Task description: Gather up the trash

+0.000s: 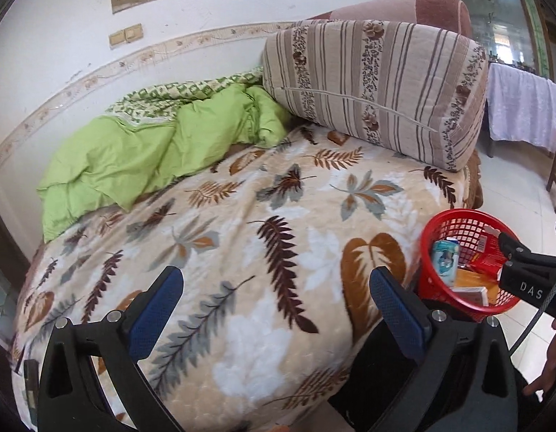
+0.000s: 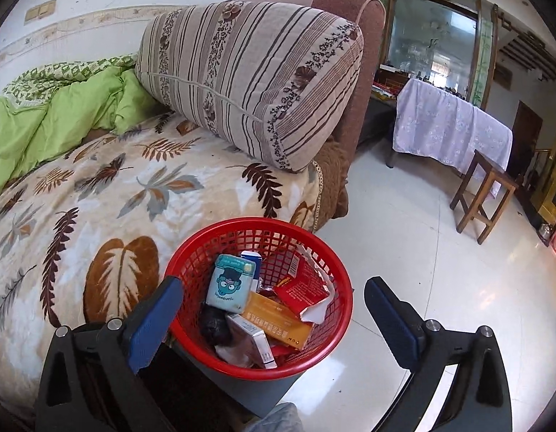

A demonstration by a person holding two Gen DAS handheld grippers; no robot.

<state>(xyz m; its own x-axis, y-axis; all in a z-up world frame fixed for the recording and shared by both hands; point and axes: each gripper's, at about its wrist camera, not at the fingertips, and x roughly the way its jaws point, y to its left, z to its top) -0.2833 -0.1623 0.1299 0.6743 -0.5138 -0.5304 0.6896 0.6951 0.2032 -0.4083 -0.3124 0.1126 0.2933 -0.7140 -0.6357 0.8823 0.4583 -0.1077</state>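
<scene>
Both my claws are spread wide with nothing in them: left gripper (image 1: 276, 309) over the blanket (image 1: 242, 216), right gripper (image 2: 274, 311) just above the red basket (image 2: 335, 338). Trash sits in that basket beside the bed: a blue carton (image 2: 230, 284), orange box (image 2: 278, 320), red wrapper (image 2: 301, 284). I judge collecting nearly done; next I'd scan the blanket for leftovers.
</scene>
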